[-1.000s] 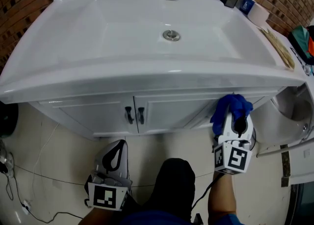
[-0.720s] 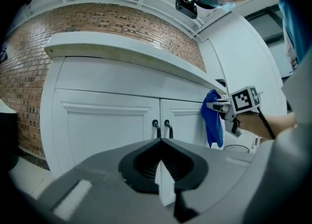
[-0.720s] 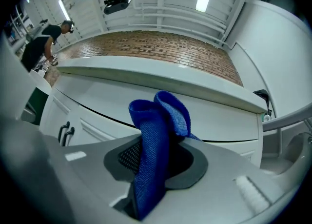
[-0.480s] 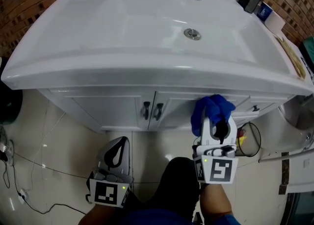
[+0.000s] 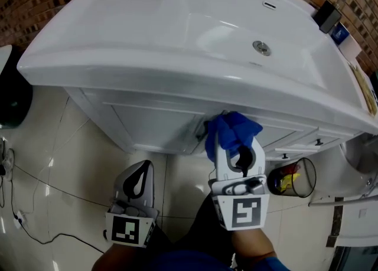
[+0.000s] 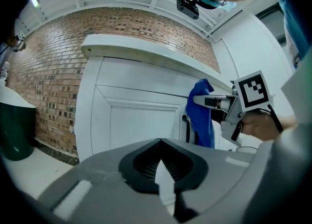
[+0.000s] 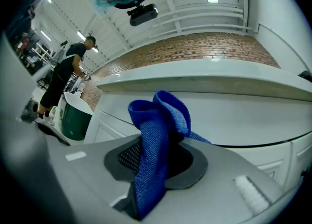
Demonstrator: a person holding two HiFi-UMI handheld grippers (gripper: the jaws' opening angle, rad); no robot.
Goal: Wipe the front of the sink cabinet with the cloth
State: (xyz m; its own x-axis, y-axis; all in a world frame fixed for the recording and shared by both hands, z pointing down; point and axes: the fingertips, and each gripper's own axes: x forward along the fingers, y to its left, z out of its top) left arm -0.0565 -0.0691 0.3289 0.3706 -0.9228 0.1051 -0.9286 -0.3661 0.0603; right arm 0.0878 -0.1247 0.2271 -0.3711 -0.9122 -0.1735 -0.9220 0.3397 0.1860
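Right now my right gripper point(image 5: 235, 149) is closed on the blue cloth point(image 5: 230, 131). Its jaws pinch a fold of the cloth, and the rest bunches up above the fingertips and trails down between them, as the right gripper view shows point(image 7: 156, 140). I hold it up at the white front of the sink cabinet point(image 5: 153, 125), just under the overhanging rim of the sink point(image 5: 177, 33) and near the middle, where the dark door handle point(image 6: 185, 125) stands. From the left gripper view the cloth point(image 6: 201, 115) hangs directly in front of the panelled door and beside that handle. I cannot tell whether it presses on the surface or sits just off it.

My left gripper point(image 5: 137, 184) is lower and well apart from the cabinet, over the tiled floor point(image 5: 71, 163). Its jaws are brought together with nothing between them.

A small bin point(image 5: 292, 176) with something yellow and red inside stands on the floor to my right, and a green bin point(image 6: 14, 130) stands by the brick wall point(image 6: 53, 62) on the other side.
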